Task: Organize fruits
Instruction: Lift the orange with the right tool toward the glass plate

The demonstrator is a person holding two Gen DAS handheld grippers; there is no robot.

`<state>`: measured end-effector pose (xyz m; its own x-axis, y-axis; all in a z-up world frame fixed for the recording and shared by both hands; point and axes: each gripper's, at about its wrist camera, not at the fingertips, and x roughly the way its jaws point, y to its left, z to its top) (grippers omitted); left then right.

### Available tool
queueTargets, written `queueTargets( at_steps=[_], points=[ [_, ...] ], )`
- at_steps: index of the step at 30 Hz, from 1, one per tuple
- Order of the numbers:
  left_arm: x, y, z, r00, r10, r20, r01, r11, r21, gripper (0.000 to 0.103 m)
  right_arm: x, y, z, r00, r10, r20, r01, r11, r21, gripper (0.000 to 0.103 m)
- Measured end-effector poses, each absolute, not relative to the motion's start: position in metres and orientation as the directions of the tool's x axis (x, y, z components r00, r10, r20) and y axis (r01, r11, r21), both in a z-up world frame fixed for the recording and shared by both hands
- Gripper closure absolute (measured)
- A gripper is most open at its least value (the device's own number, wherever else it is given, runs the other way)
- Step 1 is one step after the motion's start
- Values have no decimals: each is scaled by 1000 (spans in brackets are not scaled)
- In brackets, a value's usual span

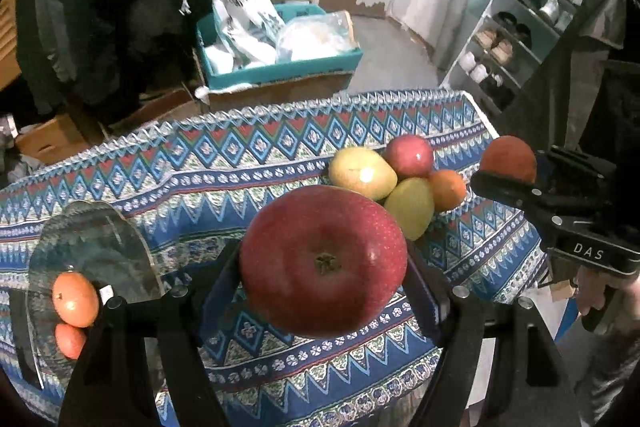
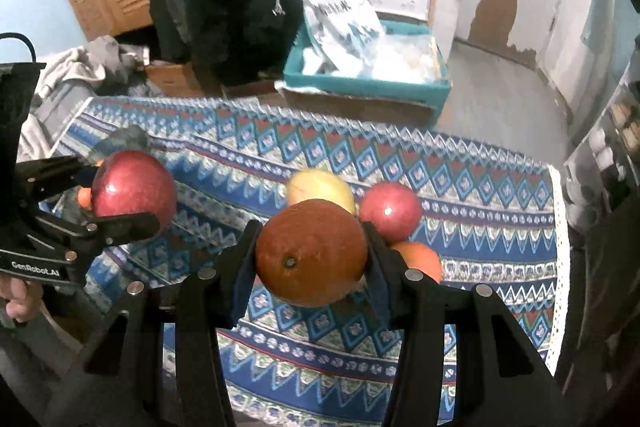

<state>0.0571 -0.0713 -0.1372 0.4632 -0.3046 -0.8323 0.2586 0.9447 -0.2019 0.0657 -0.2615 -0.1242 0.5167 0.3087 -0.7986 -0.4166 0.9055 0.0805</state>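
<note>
My left gripper (image 1: 324, 259) is shut on a big red apple (image 1: 323, 259) and holds it above the patterned cloth; it also shows in the right wrist view (image 2: 134, 189). My right gripper (image 2: 312, 253) is shut on an orange (image 2: 311, 253), also seen in the left wrist view (image 1: 509, 158). A pile of fruit lies on the cloth: a yellow fruit (image 1: 362, 173), a second yellow fruit (image 1: 410, 207), a red apple (image 1: 410, 155) and an orange (image 1: 448, 189). A clear glass plate (image 1: 92, 255) at the left holds two oranges (image 1: 75, 299).
The table is covered by a blue patterned cloth (image 1: 224, 163). Behind it on the floor stand a teal box (image 1: 280, 67) with white bags and cardboard boxes (image 1: 52, 143). A shoe rack (image 1: 516, 39) stands at the right.
</note>
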Motion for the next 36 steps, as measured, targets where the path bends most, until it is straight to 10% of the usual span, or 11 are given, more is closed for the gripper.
queueTargets(
  at_steps=[36],
  points=[
    [15,37,-79,626,-222,-748,100,974,-205,25,65,-139,-55,513,469,-719,-589,801,103,55]
  ],
)
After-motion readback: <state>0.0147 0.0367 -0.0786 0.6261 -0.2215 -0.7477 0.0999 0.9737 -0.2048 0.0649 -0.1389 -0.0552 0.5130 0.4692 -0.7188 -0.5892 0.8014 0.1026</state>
